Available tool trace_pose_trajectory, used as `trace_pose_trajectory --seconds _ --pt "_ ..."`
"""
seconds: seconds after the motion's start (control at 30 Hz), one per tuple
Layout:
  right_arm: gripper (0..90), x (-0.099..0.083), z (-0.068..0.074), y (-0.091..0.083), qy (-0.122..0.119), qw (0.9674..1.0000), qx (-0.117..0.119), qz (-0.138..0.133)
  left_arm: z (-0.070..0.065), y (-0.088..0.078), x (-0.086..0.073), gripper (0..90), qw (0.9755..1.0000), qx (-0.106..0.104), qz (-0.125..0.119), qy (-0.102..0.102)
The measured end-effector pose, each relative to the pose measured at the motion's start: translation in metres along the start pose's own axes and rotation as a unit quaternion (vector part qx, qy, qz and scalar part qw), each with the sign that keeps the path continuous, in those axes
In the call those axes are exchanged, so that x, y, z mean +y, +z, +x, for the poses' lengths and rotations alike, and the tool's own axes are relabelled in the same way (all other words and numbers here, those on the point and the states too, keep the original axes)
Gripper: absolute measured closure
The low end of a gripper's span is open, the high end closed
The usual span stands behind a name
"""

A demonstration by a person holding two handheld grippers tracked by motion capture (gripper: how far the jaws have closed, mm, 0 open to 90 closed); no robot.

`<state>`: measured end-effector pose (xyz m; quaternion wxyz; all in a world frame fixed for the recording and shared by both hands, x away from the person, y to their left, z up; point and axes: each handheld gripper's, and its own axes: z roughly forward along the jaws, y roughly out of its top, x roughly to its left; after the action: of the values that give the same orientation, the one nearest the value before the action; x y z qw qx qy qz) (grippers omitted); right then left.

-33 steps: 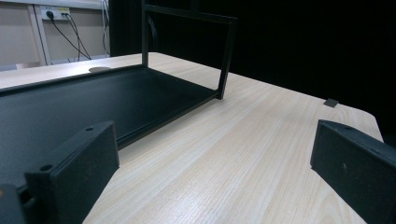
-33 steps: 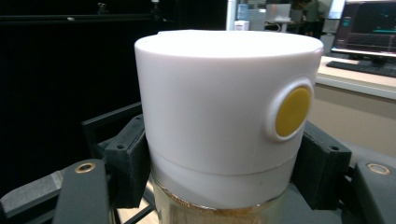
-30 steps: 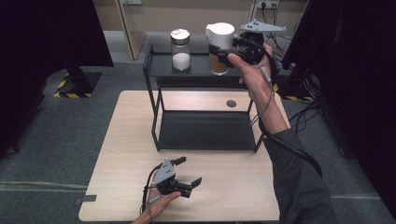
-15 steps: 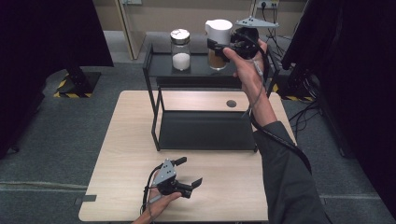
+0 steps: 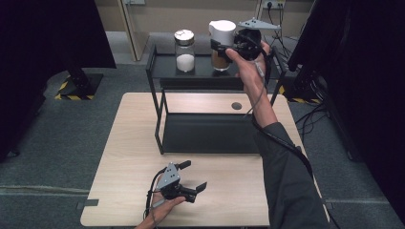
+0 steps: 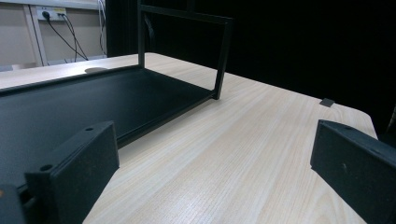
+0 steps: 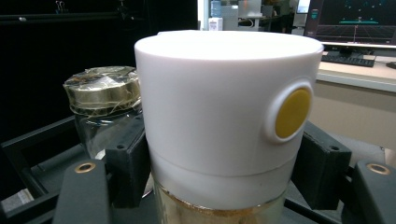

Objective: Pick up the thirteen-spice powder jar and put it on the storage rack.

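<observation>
Left gripper [image 5: 191, 181] low over the worktop [image 5: 129, 157] in front of the black rack [image 5: 157, 119], jaws wide apart, holding nothing. On the rack's top shelf, gold-lidded jar [image 5: 185, 50] of white powder. Right of it, right gripper [image 5: 220, 48] closed around the white-capped jar [image 5: 221, 44].
</observation>
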<state>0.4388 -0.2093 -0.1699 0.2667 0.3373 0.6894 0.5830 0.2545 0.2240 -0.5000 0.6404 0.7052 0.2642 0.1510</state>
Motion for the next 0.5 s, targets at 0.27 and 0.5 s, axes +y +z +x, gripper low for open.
trace_pose_trajectory --seconds 0.27,0.5 --pt "30.9 -0.0068 -0.0021 0.0039 0.003 1.0 -0.002 -0.005 0.0003 0.0001 -0.0002 0.4 1.0 0.0 0.0 -0.001" --pt "30.9 -0.0108 -0.003 0.006 0.002 1.0 -0.005 -0.006 0.0001 0.0002 -0.0003 0.4 1.0 -0.001 0.001 0.0"
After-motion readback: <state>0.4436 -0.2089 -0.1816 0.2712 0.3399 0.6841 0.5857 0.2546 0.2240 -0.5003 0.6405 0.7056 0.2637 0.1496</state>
